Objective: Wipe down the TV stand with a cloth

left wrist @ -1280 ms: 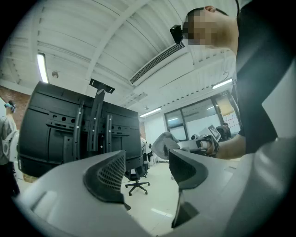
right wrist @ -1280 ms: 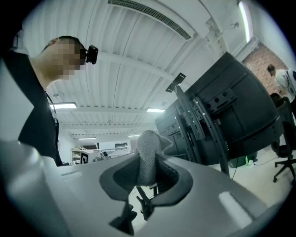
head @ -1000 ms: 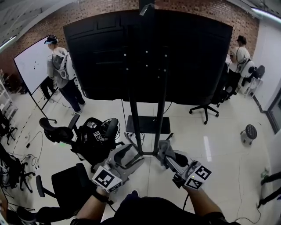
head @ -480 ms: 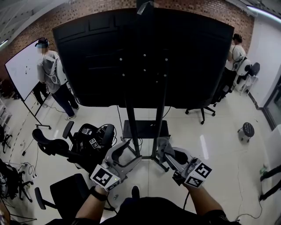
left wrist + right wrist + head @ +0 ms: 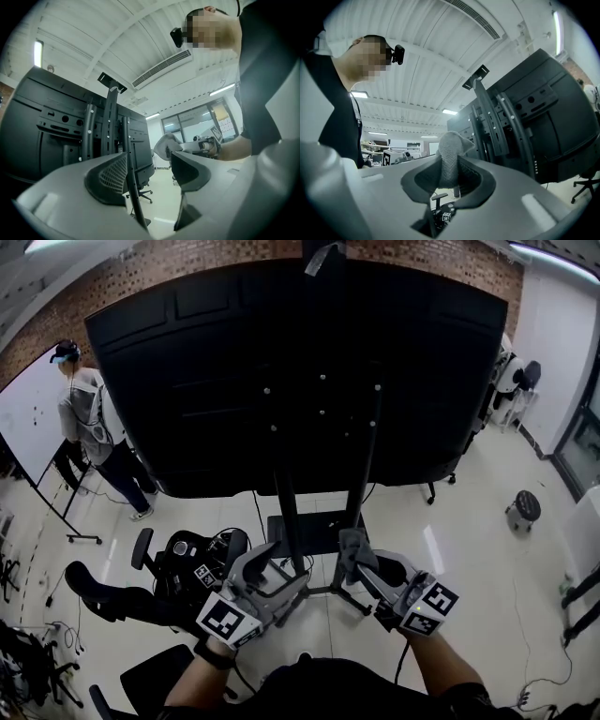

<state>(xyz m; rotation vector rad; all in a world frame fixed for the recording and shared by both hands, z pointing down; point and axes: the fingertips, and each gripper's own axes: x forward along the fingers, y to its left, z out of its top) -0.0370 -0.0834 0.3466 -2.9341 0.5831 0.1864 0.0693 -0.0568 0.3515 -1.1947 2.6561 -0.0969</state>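
Head view, TV stand [image 5: 287, 512]: two black uprights rise from a low base on the pale floor [image 5: 469, 559]; the back of a big black TV [image 5: 234, 371] is fixed to them and fills the upper frame
Head view, left gripper [image 5: 278, 568]: low, at the foot of the stand's left upright, jaws spread, nothing clamped
Head view, right gripper [image 5: 354, 557]: low, just right of the stand's right upright, tips pinched on a grey cloth [image 5: 349, 542]; the cloth sits beside that upright, contact not clear
Head view, surroundings: black office chairs [image 5: 112, 582] at left; a person [image 5: 89, 418] stands by a whiteboard [image 5: 23, 427] far left; a round stool [image 5: 523, 510] far right
Left gripper view, jaws: wide apart; a thin black bar of the stand runs through the gap, close against the left-hand jaw; cannot tell if it touches; no grip on it
Left gripper view, beyond: the right gripper with the bunched cloth shows past the jaws at right; the stand's uprights and the TV back rise at left
Right gripper view, jaws: closed on the cloth, which stands up from between them as a bunched, knitted tuft
Right gripper view, beyond: the stand's uprights and the TV back lean away at right, apart from the cloth as seen here; ceiling lights overhead
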